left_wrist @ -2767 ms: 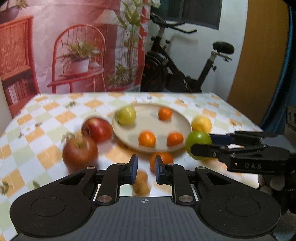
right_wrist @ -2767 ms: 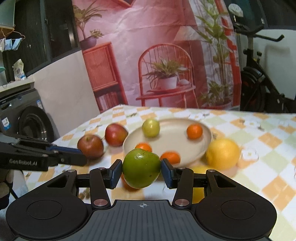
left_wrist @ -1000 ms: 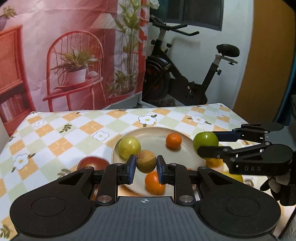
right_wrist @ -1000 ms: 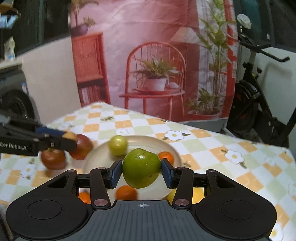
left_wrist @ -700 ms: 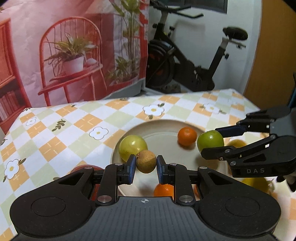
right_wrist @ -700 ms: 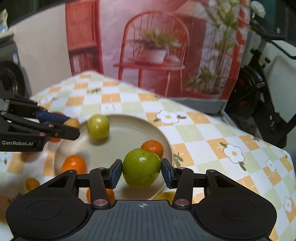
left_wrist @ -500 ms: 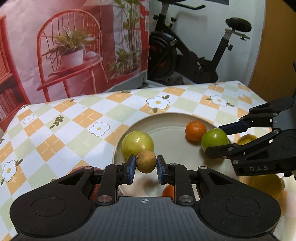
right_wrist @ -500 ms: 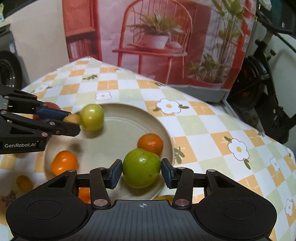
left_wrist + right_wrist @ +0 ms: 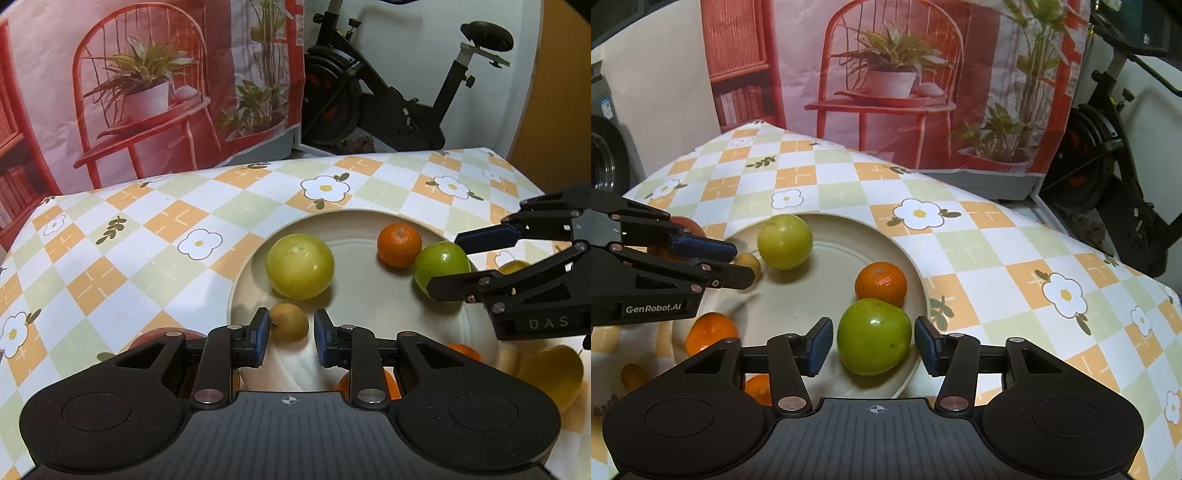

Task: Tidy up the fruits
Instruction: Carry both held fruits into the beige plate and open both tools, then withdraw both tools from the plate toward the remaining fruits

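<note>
Left tool [image 9: 288, 334] over the 7 o'clock edge of the round beige plate [image 9: 369, 302], jaws opening, blue pads clear of the small tan-brown round fruit [image 9: 288, 322] that sits between them on the plate; released. Right tool [image 9: 873, 343] at the plate's 4 o'clock side, jaws opening too, gaps visible on both sides of the bright green round apple-like fruit [image 9: 873, 336] resting on the plate just inside the rim; released. In the left wrist view the right tool's fingers [image 9: 491, 236] straddle the same green fruit [image 9: 441, 266] at 3 o'clock of the plate. Small orange mandarin [image 9: 399, 244] touching or just beside the green fruit, at its 11 o'clock. Yellow-green round fruit [image 9: 300, 266] on the plate at 10 o'clock, just beyond the tan fruit. Another orange mandarin [image 9: 711, 332] at the plate's near-left edge in the right wrist view; can't tell if fully on the plate. More orange fruit partly hidden under the left tool body [image 9: 369, 380]. Yellow lemon-like fruit [image 9: 550, 373] off the plate at 4 o'clock on the desk with checked orange-green flower cloth [image 9: 147, 229]. Red apple [image 9: 162, 334] off the plate at 8 o'clock, mostly hidden behind the left tool. Black exercise bike [image 9: 388, 92] and red chair-print backdrop [image 9: 129, 92] behind the desk.
</note>
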